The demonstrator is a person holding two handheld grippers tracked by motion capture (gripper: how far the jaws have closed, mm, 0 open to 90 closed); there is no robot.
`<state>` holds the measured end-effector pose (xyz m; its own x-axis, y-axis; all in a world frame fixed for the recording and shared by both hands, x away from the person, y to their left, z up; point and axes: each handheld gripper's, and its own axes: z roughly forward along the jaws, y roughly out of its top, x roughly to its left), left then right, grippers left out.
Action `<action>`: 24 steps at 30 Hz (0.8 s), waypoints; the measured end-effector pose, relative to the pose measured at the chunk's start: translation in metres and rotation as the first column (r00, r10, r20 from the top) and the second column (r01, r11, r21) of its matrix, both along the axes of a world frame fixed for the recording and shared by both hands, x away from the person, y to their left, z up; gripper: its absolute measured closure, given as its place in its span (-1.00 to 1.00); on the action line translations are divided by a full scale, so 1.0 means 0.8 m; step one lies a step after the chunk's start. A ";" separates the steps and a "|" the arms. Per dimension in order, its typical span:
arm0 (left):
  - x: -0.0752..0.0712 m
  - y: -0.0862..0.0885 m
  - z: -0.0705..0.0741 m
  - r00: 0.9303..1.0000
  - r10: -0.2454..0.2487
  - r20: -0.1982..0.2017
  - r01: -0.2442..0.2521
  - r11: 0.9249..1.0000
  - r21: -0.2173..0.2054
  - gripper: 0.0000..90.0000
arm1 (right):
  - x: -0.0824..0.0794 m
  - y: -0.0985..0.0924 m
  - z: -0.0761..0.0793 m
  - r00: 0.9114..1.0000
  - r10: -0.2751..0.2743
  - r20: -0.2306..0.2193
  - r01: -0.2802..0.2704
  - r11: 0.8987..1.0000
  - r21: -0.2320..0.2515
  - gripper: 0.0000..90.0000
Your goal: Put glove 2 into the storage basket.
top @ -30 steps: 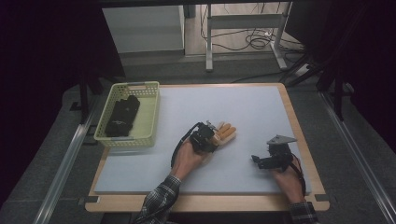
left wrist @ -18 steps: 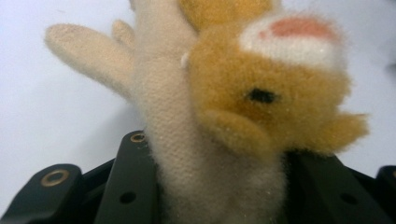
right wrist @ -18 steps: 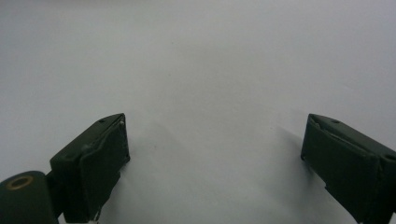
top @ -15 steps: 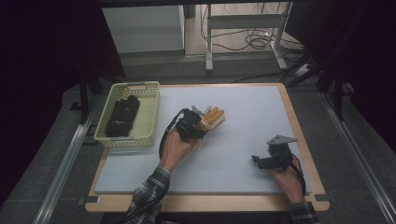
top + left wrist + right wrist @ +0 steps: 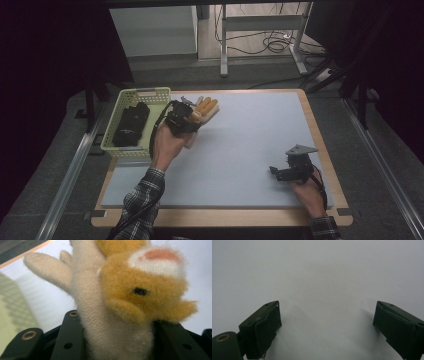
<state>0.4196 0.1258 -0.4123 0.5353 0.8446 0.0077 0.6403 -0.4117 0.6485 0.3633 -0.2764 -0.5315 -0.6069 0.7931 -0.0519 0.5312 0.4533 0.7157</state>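
Left jaws: closed tight on the cream knitted glove with the fuzzy orange animal face (image 5: 117, 302); in the left gripper view I see the knit bunched between the two black jaws, with the orange head bulging above them.
Left gripper (image 5: 186, 120): I have it near the far-left part of the pale grey table mat (image 5: 260, 145), just beside the pale green slatted plastic basket (image 5: 111, 142).
Glove position: held clear of the mat as far as I can judge, its orange-tipped fingers (image 5: 206, 106) pointing away from me and to the right of the basket.
Basket contents: a black object (image 5: 129, 125) already lies inside; I cannot tell what it is.
Right jaws: wide apart with nothing between them, bare mat beyond in the right gripper view.
Right gripper (image 5: 292, 170): I have it low at the near-right of the mat, well apart from the glove.
Risk, slip: the grip sits low on soft, springy knit, so a jerk could let the fabric creep out and drop onto the mat.
Risk, snag: dangling fingers could catch the basket rim if I cross it too low and tip or drag the basket.
Risk, bad landing: releasing too early would leave the glove draped over the wall.
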 end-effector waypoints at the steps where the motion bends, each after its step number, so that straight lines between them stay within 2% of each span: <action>1: 0.001 0.007 0.003 1.000 0.013 0.002 -0.013 1.000 -0.007 0.35 | 0.000 0.000 0.000 1.000 0.000 0.000 0.000 1.000 0.000 -0.84; 2: 0.001 0.007 0.003 1.000 0.013 0.002 -0.013 1.000 -0.007 0.35 | 0.000 0.000 0.000 1.000 0.000 0.000 0.000 1.000 0.000 -0.84; 8: 0.008 0.043 0.012 0.997 0.079 0.006 -0.079 0.997 -0.012 0.35 | 0.000 0.000 0.000 1.000 0.000 0.002 0.000 1.000 0.002 -0.84; 12: 0.011 0.066 0.014 0.992 0.123 0.006 -0.123 0.992 -0.015 0.35 | 0.000 0.000 0.000 1.000 0.000 0.002 0.000 1.000 0.002 -0.84; 19: 0.012 0.110 0.018 0.981 0.193 0.017 -0.193 0.981 -0.007 0.35 | 0.000 0.000 0.000 1.000 0.000 0.002 0.000 1.000 0.001 -0.84; 20: 0.012 0.110 0.018 0.981 0.193 0.017 -0.193 0.981 -0.007 0.35 | 0.000 0.000 0.000 1.000 0.000 0.002 0.000 1.000 0.001 -0.84; 21: 0.012 0.119 0.018 0.978 0.209 0.017 -0.209 0.978 -0.008 0.35 | 0.000 0.000 0.000 1.000 0.000 0.002 0.000 1.000 0.001 -0.84; 24: 0.013 0.130 0.018 0.974 0.226 0.016 -0.226 0.974 -0.009 0.35 | 0.000 0.000 0.000 1.000 0.000 0.002 0.000 1.000 0.001 -0.84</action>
<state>0.4297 0.2297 -0.3981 0.3304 0.9438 0.0086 0.7054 -0.2530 0.6621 0.3632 -0.2761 -0.5318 -0.6067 0.7932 -0.0524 0.5295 0.4525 0.7176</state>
